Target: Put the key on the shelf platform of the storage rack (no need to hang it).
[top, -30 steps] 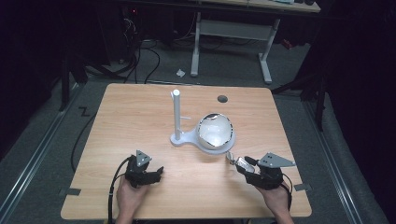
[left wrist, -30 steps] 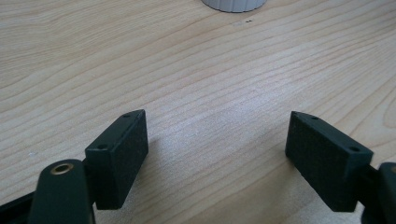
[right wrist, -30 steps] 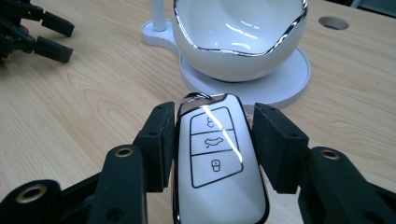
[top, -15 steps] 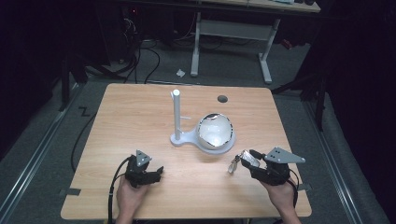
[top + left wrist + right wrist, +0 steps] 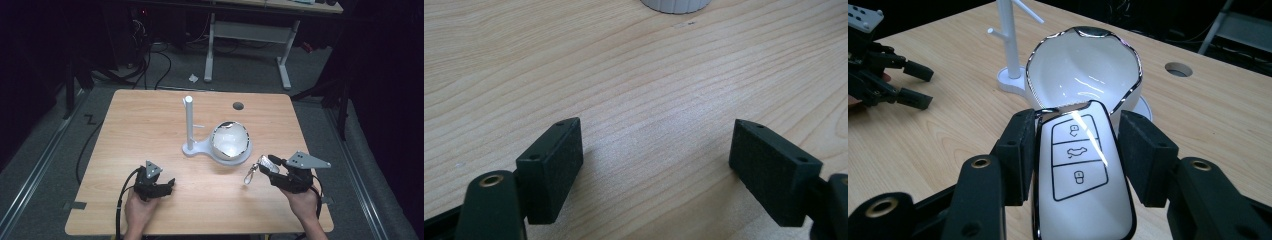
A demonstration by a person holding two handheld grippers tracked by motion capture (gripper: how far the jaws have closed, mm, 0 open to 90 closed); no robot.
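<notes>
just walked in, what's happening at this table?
A person works with a gripper in each hand. The right gripper is clamped on a white car key fob, held above the wooden table just short of the white bowl on a stand with an upright post. The left gripper rests open on the table with nothing between its jaws.

white key fob (image 5: 1080, 175) with black trim, white bowl (image 5: 1083, 75), light wooden table (image 5: 150, 120).
</notes>
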